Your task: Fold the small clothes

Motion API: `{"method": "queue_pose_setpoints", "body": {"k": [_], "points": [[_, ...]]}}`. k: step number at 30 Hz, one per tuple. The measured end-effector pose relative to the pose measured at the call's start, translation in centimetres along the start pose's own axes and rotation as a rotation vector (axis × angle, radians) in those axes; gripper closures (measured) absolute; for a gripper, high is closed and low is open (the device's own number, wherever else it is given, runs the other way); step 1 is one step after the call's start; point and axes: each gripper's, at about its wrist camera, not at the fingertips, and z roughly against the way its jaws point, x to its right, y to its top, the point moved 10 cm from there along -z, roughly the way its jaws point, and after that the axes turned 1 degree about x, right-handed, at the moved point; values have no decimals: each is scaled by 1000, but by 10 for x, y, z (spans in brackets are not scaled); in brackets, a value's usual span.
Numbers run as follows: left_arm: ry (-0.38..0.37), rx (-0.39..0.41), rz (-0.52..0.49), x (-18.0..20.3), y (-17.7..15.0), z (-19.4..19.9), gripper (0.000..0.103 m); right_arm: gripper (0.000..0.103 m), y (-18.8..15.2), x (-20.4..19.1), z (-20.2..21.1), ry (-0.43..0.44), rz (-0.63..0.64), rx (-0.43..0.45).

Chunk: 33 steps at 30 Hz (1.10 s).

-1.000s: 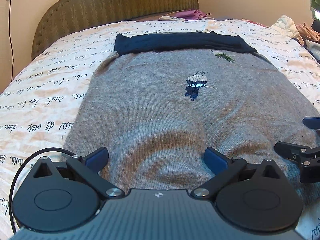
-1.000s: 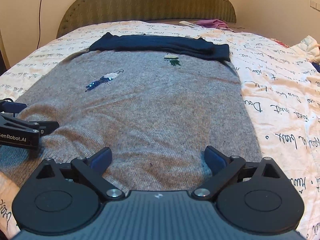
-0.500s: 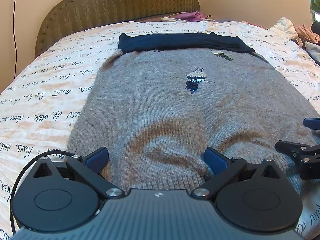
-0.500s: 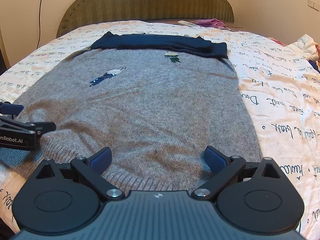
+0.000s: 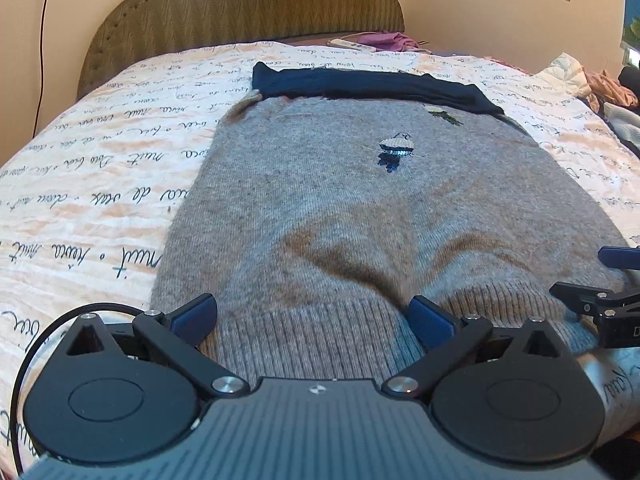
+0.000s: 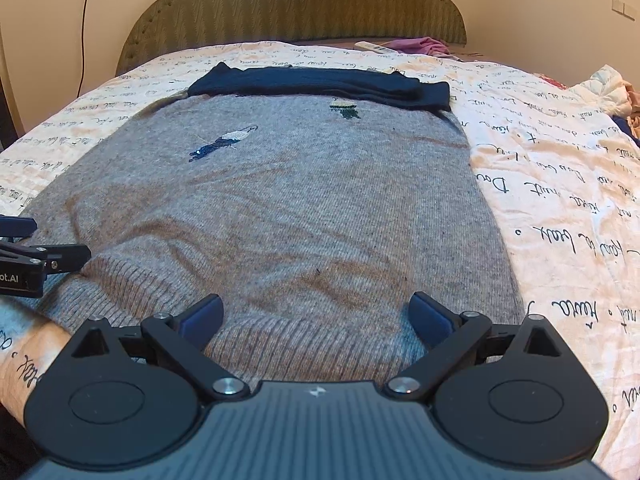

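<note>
A grey knitted sweater [image 5: 320,208] [image 6: 280,208] lies flat on the bed, with small embroidered figures [image 5: 394,152] on it and its ribbed hem nearest me. A dark navy folded cloth [image 5: 368,84] [image 6: 320,82] lies across its far end. My left gripper [image 5: 312,314] is open, low over the hem's left part, and the ribbing lies between its blue fingers. My right gripper [image 6: 317,314] is open in the same way over the hem's right part. Each gripper also shows at the edge of the other's view: the right gripper [image 5: 592,274] and the left gripper [image 6: 40,256].
The bedspread [image 5: 100,200] is white and peach with black script. A padded headboard [image 6: 296,4] stands at the far end, with a remote [image 6: 370,46] and purple cloth [image 6: 420,45] near it. Loose clothes [image 5: 592,84] are piled at the right. A cable [image 6: 84,20] hangs on the left wall.
Both grippers have drawn back toward the near edge of the sweater. The ribbed hem now shows between their fingers. Both stay open.
</note>
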Motion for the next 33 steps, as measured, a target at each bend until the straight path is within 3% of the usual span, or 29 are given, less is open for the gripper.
{"method": "queue_pose_setpoints", "body": {"k": [6, 9, 12, 14, 17, 20, 21, 23, 25, 27, 30, 33], "points": [[-39, 59, 55, -25, 5, 30, 0, 3, -4, 16, 36, 115, -9, 32], [-101, 58, 189, -49, 6, 32, 0, 3, 0, 50, 57, 218, -187, 48], [-202, -8, 380, -66, -4, 19, 1, 3, -4, 96, 61, 299, -436, 20], [-253, 14, 455, -72, -4, 19, 1, 3, -12, 122, 58, 351, -587, 4], [-426, -22, 536, -64, -2, 20, 1, 4, -26, 139, 46, 430, -733, -47], [-699, -117, 634, -44, -3, 20, 1, 8, -28, 135, 44, 475, -735, -60], [-739, -129, 662, -42, -4, 19, 1, 10, -28, 131, 43, 485, -720, -73], [-749, -133, 675, -41, -3, 18, 1, 18, -28, 118, 41, 531, -690, -110], [-768, -146, 702, -42, -3, 17, 2, 38, -30, 106, 38, 561, -665, -154], [-797, -155, 743, -48, -1, 15, 2, 46, -33, 100, 35, 563, -646, -169], [-778, -158, 766, -64, 2, 13, 4, 53, -35, 100, 32, 569, -663, -168], [-763, -160, 761, -69, 3, 11, 5, 53, -38, 106, 37, 589, -696, -161]]}}
